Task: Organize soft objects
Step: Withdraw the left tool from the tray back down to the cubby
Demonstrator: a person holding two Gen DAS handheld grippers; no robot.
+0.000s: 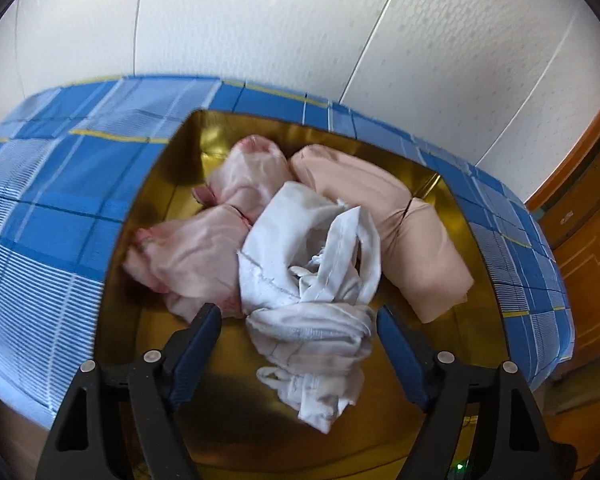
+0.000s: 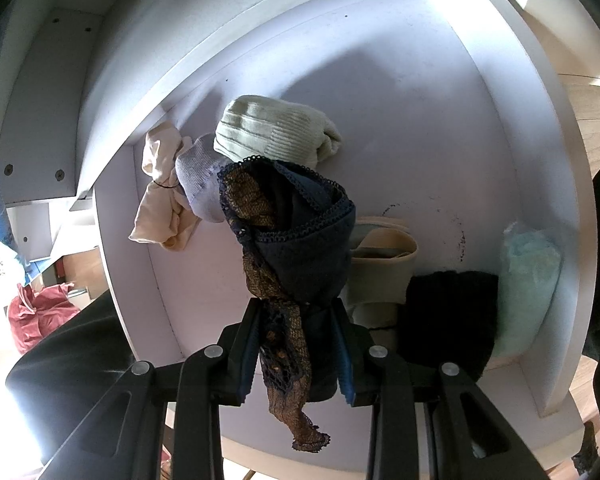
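Observation:
A crumpled white cloth [image 1: 312,276] lies in the gold box [image 1: 476,320], between a pale pink garment [image 1: 196,256] on the left and a folded beige one [image 1: 404,224] on the right. My left gripper [image 1: 298,314] stands open over the box; its blue pads flank the white cloth's near end without pressing on it. In the right wrist view, my right gripper [image 2: 296,312] is shut on a dark navy lace garment [image 2: 296,240] with a gold-brown lace strip, held above the white drawer [image 2: 400,120].
The box sits on a blue checked bedspread [image 1: 52,208] with a white wall behind. In the drawer lie a cream ribbed roll [image 2: 268,128], a lilac sock [image 2: 198,176], a tied cream cloth [image 2: 160,200], a beige band [image 2: 384,264], a black piece [image 2: 448,316] and a mint one [image 2: 528,280].

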